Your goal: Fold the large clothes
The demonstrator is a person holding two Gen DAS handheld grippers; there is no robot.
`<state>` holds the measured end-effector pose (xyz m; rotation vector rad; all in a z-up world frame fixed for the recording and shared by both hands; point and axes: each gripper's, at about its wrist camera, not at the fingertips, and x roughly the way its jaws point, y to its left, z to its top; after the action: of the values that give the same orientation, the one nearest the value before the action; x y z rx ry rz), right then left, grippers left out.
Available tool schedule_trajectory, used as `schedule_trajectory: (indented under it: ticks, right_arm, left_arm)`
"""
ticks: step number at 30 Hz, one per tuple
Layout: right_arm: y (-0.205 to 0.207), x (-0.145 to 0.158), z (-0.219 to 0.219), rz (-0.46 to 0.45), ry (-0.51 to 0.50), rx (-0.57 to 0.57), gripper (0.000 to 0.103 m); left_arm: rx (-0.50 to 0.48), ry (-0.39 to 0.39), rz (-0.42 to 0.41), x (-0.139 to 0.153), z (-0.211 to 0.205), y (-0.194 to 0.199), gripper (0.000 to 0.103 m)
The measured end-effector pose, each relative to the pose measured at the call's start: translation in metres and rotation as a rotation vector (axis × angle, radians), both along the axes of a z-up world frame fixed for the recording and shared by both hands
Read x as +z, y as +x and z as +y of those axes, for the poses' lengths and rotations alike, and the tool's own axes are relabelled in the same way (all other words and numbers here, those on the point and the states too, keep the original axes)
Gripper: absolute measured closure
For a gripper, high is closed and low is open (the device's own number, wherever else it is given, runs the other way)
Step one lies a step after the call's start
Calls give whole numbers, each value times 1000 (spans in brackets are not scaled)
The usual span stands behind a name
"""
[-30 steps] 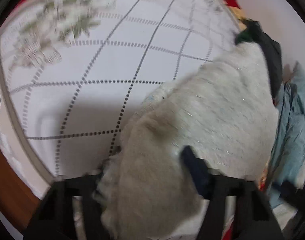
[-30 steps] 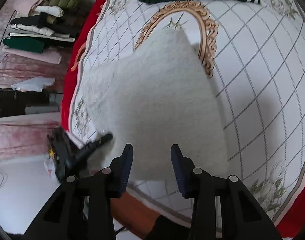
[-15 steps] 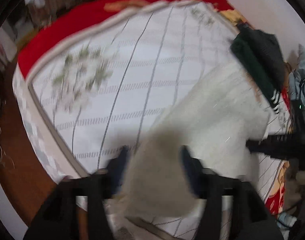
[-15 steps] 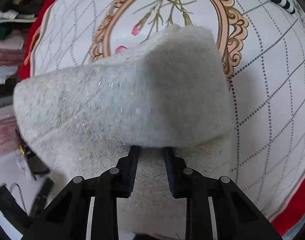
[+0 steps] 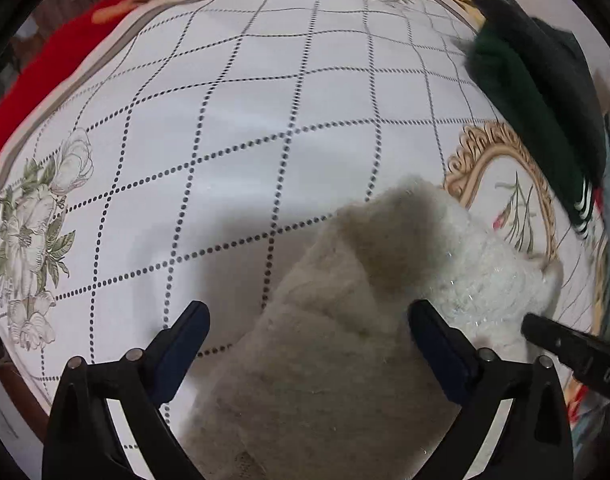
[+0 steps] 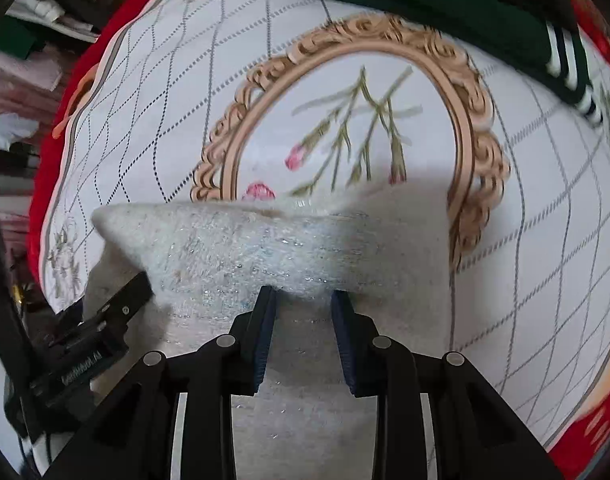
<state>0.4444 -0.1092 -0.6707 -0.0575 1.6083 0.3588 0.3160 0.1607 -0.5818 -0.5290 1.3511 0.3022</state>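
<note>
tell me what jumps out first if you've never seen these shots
A fluffy white sweater fills the foreground, its folded edge just ahead of the right gripper. The left gripper gapes wide over it. Behind, a gold oval frame print marks the bedspread.

- The left gripper (image 5: 309, 324) has its fingers spread wide apart
- A fluffy white sweater (image 5: 345, 340) lies bunched between and beyond the fingers, on a white bedspread (image 5: 225, 120) with a dotted grid
- The right gripper (image 5: 565, 344) reaches in from the right edge, touching the sweater
- A dark green garment (image 5: 533, 92) lies at the upper right, next to a gold oval frame print (image 5: 501, 152)
- A flower print (image 5: 37, 236) sits at the left
</note>
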Motion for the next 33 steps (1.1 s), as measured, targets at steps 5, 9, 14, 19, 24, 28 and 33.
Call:
schedule_trajectory:
  ticks: [5,9,14,19,24,28,33]
  right_arm:
    - [-6,35,-35,68,236,-7,29]
    - [-25,43,-90,44,309,-23,2]
    - [-43,-29,-147,224,460,-87,2]
    - [-46,-94,-146,362,761,-162,0]
    - [-51,-91,-77,425,786,5,0]
    - [-53,-45,-62,464,980,95,1]
    - [-52,-59,-59,447,861,69,4]
  left_arm:
    - [21,59,-79,58,1,-43,0]
    - [49,72,-82,70,-14,-88,0]
    - [49,60,72,5,-27,-117,0]
    - [59,26,49,-5,-17,-122,0]
    - [60,27,45,-15,-6,-115,0]
    - [99,0,33,-23,8,-119,0]
    - [112,-3,15,-16,8,-129,0]
